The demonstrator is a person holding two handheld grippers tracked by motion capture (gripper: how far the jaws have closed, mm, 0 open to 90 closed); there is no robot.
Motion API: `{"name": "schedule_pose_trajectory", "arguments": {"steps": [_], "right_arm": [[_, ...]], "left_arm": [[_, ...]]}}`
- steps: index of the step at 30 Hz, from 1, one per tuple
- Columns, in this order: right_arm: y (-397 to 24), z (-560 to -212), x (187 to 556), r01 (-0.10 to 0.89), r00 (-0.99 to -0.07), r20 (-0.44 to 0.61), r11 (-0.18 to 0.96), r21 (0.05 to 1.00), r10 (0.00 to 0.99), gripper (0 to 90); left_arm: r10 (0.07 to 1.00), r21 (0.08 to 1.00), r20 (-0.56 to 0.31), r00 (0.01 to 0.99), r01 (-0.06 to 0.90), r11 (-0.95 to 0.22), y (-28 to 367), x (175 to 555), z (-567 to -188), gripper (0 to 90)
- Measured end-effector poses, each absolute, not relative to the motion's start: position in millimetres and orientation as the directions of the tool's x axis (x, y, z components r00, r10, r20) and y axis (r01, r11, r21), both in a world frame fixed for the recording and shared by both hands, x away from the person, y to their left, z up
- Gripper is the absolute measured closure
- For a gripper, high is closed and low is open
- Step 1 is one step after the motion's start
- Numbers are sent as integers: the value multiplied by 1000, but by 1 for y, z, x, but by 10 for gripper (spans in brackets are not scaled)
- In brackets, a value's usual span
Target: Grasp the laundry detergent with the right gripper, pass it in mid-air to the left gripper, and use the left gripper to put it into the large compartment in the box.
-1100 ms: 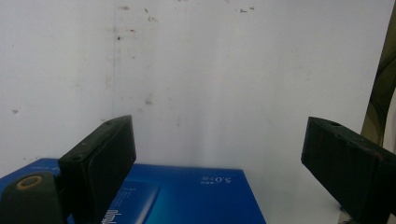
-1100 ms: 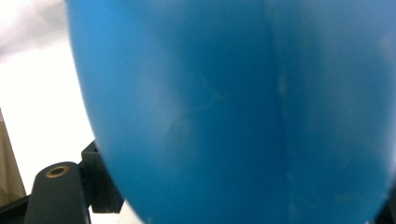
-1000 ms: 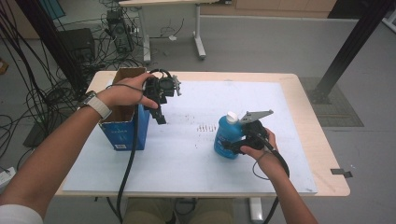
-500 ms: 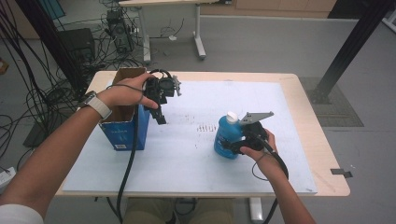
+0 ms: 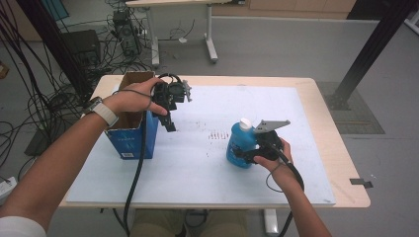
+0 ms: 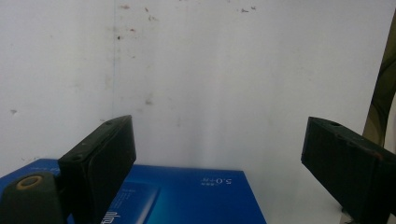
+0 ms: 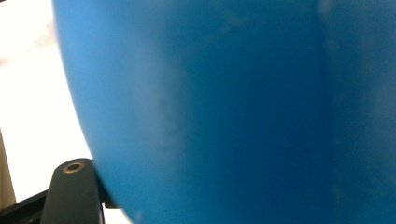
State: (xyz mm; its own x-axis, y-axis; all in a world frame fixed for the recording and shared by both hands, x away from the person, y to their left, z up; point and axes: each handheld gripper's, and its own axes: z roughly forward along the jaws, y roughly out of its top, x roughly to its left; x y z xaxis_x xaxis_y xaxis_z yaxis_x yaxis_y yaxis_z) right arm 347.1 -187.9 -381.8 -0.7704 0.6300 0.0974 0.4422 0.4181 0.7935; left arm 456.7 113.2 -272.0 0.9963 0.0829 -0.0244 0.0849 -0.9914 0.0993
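Halfway at best: right claw (image 5: 245, 154) has just been closing around the blue bottle (image 5: 240, 146) standing on the worktop (image 5: 197, 163), left claw (image 5: 169, 118) wide and empty beside the open box (image 5: 131, 136), packing ahead.

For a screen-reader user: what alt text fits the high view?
A person's right tool closes on a blue bottle standing on a white table. The left tool hangs open beside an open blue box.
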Motion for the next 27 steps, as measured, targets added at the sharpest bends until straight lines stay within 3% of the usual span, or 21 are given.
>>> {"name": "schedule_pose_trajectory", "arguments": {"steps": [27], "right_arm": [[-185,-385,347,412,-779,89,399,820,621,309]], "left_arm": [[84,100,-26,996,86,-991,113,457,-274,104]]}}
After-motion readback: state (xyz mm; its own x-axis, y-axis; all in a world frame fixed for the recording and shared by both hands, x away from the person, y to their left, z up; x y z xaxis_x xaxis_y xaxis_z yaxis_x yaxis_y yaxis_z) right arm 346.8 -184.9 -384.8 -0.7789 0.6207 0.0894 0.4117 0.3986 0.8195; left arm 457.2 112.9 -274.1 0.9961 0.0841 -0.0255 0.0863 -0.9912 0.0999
